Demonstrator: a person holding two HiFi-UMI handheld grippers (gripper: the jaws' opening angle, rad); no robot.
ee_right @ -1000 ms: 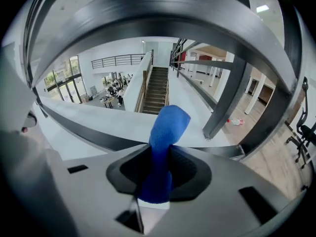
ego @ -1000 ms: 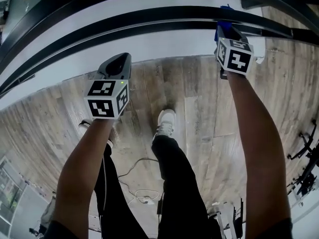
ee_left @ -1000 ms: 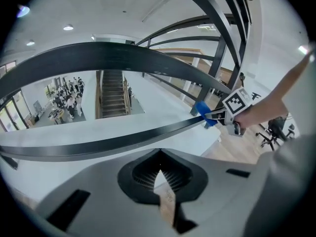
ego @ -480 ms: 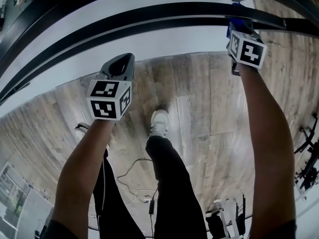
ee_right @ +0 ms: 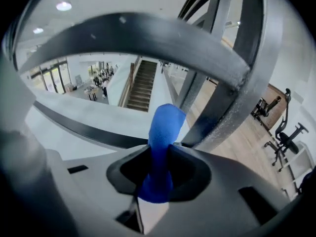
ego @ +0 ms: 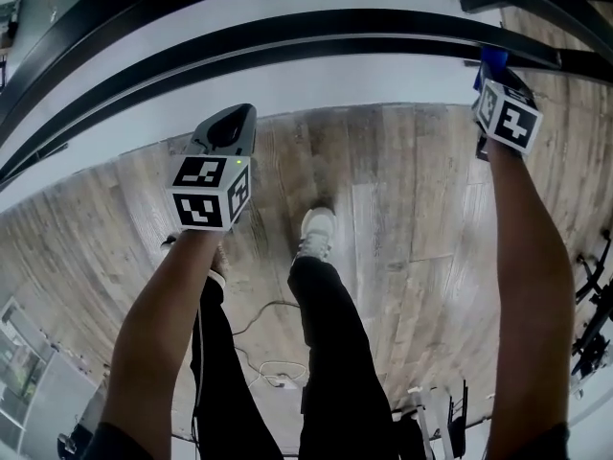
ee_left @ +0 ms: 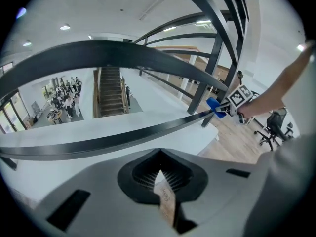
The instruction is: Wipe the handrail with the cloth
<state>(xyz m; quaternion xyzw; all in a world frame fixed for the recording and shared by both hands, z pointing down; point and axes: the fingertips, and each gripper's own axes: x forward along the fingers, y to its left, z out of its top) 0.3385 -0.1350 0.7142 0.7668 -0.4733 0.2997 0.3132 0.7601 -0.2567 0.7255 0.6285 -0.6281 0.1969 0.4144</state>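
Gripping a folded blue fabric cloth point(ee_right: 165, 127) in the right claw point(ee_right: 159, 157), against the dark curved metal handrail point(ego: 287, 41). Holding the left claw point(ee_left: 159, 174) pinched together, empty, apart from the rail, above the wooden plank floor point(ego: 402, 190).

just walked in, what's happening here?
A person stands at a black handrail with a gripper in each hand. The right gripper is shut on a blue cloth, held against the rail at the person's right. The left gripper is shut, empty, short of the rail.
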